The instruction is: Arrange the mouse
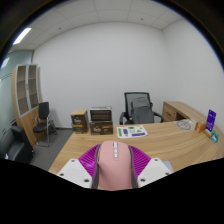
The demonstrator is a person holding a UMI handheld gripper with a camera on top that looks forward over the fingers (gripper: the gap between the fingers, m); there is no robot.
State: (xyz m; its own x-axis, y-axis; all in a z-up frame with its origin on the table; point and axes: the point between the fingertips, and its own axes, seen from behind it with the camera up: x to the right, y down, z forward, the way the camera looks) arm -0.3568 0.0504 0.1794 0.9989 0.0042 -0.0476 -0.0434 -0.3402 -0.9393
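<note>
Snugly claw-clamped [114, 166] smooth rounded mouse [114, 160]

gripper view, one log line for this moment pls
gripper: shut on pink mouse | position: raised above wooden desk | beyond: papers, black office chair

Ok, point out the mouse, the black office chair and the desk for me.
mouse [115, 166], gripper view, on its pink back, held between the fingers.
black office chair [140, 107], gripper view, on its backrest behind the desk.
desk [150, 146], gripper view, on bare wooden top beyond the fingers.
</note>
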